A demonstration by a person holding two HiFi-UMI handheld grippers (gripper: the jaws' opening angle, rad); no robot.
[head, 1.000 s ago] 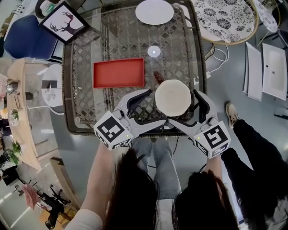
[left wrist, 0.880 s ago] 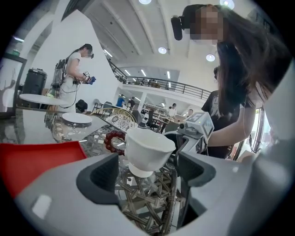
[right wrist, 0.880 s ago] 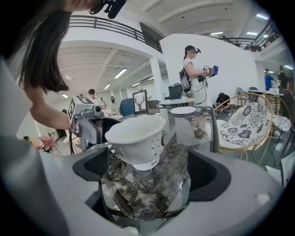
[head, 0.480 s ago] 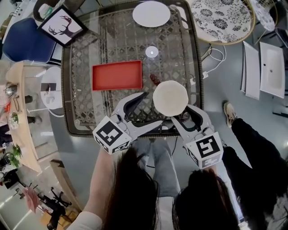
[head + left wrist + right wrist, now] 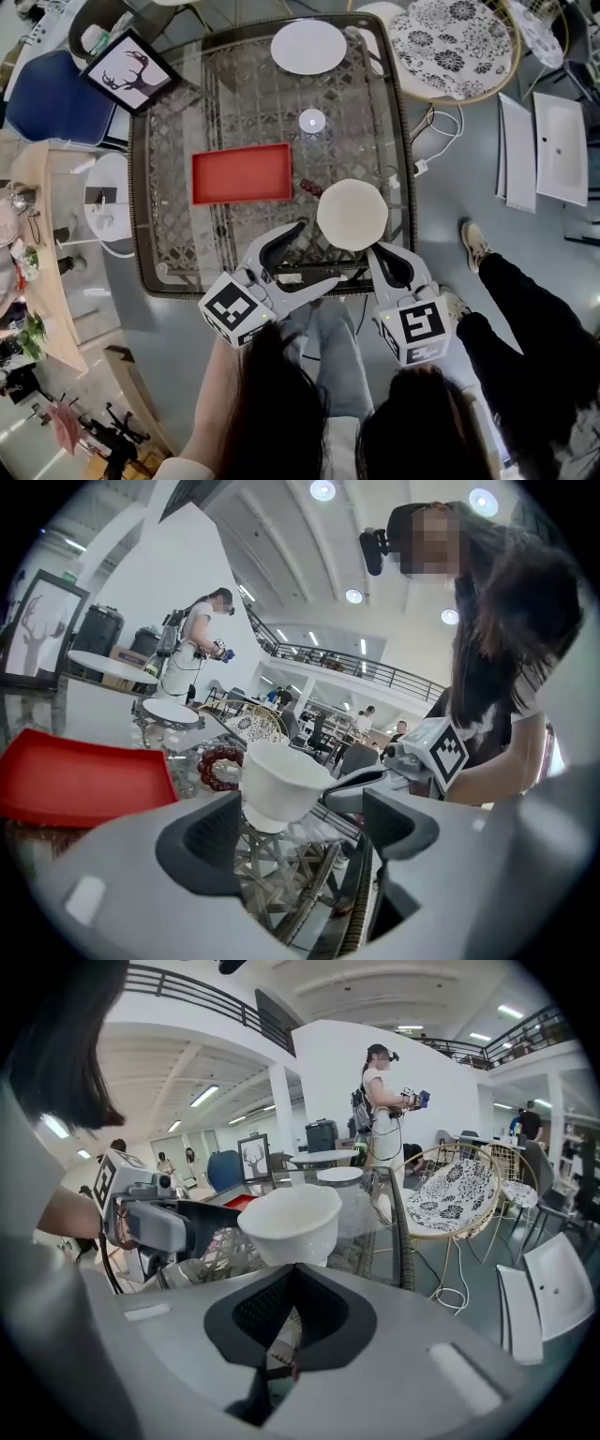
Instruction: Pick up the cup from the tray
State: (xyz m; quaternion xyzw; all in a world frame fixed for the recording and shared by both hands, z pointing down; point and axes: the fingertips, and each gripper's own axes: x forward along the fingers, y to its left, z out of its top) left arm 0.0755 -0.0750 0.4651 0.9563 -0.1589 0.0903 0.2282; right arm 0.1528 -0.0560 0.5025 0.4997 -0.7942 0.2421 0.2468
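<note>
Head view shows the white cup [image 5: 352, 215] upright over the near part of the glass worktop [image 5: 187, 246], off the red tray [image 5: 242, 173] and well apart from it. The tray lies flat further in and to the left. A dark red bead bracelet [image 5: 309, 187] lies between the tray and the cup, just beside the cup's rim. Whether the cup's foot rests on the glass I cannot tell.

The right gripper [image 5: 293, 1267] comes at the cup from the near right. Its fingers [image 5: 270, 1314] have just been closing and are now clenched together, pad against pad. No part of the cup is visible between them. Their tips sit right at the cup's lower side, and the left gripper view shows them touching the cup's right flank.

The left gripper [image 5: 302, 829] reaches in from the near left with its fingers [image 5: 202, 841] released and wide apart. The cup stands ahead of that gap, left of its middle, and neither pad presses on it.

Further back on the worktop are a white plate [image 5: 308, 47] and a small white disc [image 5: 312, 120].
</note>
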